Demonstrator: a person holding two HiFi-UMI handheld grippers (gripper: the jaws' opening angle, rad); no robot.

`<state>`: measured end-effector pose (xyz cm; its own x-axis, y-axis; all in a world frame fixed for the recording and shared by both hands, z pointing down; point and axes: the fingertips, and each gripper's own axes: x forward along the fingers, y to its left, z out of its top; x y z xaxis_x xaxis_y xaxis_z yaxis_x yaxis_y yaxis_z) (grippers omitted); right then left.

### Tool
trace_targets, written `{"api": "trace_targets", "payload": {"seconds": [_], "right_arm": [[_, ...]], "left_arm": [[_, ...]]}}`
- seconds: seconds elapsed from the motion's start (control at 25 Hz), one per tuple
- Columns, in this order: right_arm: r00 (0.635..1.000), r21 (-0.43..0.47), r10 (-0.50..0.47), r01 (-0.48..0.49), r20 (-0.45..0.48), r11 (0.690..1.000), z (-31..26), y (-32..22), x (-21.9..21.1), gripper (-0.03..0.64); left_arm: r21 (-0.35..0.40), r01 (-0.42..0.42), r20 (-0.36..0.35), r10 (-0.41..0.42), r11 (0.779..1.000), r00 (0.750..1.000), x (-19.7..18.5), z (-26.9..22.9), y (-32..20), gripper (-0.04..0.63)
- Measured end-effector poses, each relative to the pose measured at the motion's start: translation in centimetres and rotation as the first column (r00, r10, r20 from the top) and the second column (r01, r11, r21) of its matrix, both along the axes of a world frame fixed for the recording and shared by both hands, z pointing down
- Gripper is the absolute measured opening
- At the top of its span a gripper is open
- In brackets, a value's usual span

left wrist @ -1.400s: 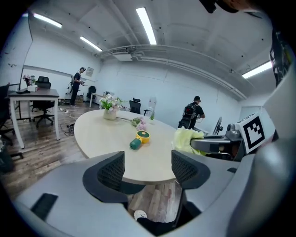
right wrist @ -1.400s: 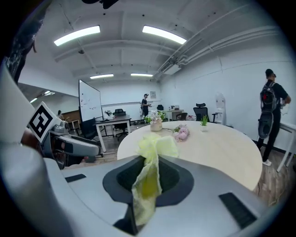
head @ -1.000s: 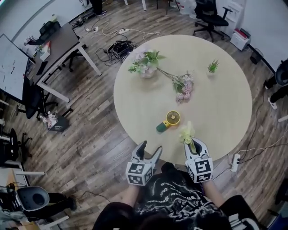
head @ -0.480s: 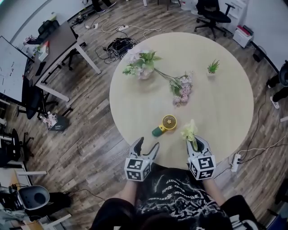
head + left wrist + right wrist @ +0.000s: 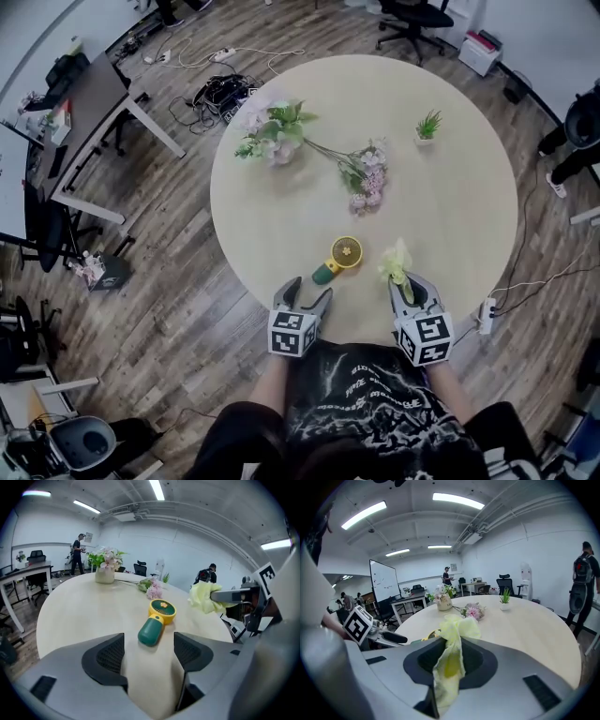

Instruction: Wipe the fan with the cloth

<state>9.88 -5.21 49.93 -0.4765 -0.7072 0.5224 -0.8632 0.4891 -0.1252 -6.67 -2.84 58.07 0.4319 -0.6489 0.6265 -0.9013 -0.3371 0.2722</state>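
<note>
near the table's front edge: fan (image 5: pixel 339 257) lying flat, its yellow round head away from the person, its green handle towards them
fan and left tongs: the handle end lies just ahead of the gap between the tongs, not touching them
left tongs (image 5: pixel 309 289): spread apart, nothing between them but bare table top, held low over the table's near rim
cloth (image 5: pixel 395 265): pale yellow, bunched, sticking out past the tips of the right tongs, just to the right of the fan's head and apart from it
right tongs (image 5: pixel 410 286): clamped together on the cloth, which also hangs down between them in the right gripper view
table (image 5: pixel 450 187): round, light wood
farther back on the table: a vase of flowers (image 5: pixel 277 141) at the left, a loose spray of pink flowers (image 5: pixel 361 178) lying near the middle, a small potted plant (image 5: pixel 427 127) at the right
person: black printed shirt at the table's near edge, one arm behind each tongs
around the table: wooden floor (image 5: pixel 187 281), a grey desk (image 5: pixel 89 103) to the left, a tangle of cables (image 5: pixel 220 89) beyond it
</note>
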Motion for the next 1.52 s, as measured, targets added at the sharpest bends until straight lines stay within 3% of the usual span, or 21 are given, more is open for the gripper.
{"api": "trace_targets", "payload": {"seconds": [0.28,0.4,0.6,0.76,0.92,1.08,1.28,1.44,1.52], "right_arm": [[0.999,0.023,-0.04,0.041,-0.037,0.999,-1.0,-0.8,-2.2,0.069],[0.998,0.027,-0.052,0.053,-0.04,0.998,-1.3,-1.1,-3.1,0.069],[0.994,0.019,-0.088,0.089,-0.061,0.996,-1.2,-1.3,-4.2,0.071],[0.987,0.0,-0.125,0.125,-0.097,0.992,-0.5,-1.1,-5.0,0.071],[0.973,-0.028,-0.145,0.142,-0.181,0.989,0.4,-1.9,-4.8,0.069],[0.971,-0.037,-0.17,0.166,-0.168,0.985,-0.1,-4.0,-5.2,0.066],[0.915,-0.153,-0.344,0.317,-0.21,0.936,1.9,-6.7,-8.4,0.061],[0.877,-0.292,-0.401,0.323,-0.266,0.9,5.2,-7.2,-9.2,0.055],[0.881,-0.346,-0.401,0.306,-0.25,0.887,6.0,-6.8,-8.8,0.052]], "left_arm": [[0.005,-0.16,0.137,0.157,0.987,0.978,0.2,2.0,-0.8,0.334],[0.014,-0.23,0.199,0.223,0.973,0.954,0.7,2.3,-0.4,0.276],[-0.024,-0.203,0.212,0.204,0.979,0.956,0.3,2.6,-1.1,0.259],[-0.013,-0.255,0.239,0.25,0.967,0.938,0.5,2.8,-0.7,0.192],[-0.027,-0.271,0.222,0.27,0.962,0.937,0.5,2.9,-0.9,0.172],[-0.035,-0.276,0.223,0.277,0.96,0.935,0.4,2.8,-1.0,0.17],[-0.045,-0.295,0.225,0.298,0.954,0.928,0.5,2.7,-0.9,0.169],[-0.048,-0.29,0.223,0.293,0.956,0.93,0.5,2.8,-0.9,0.17],[-0.04,-0.27,0.226,0.272,0.962,0.935,0.5,2.8,-1.2,0.17]]}}
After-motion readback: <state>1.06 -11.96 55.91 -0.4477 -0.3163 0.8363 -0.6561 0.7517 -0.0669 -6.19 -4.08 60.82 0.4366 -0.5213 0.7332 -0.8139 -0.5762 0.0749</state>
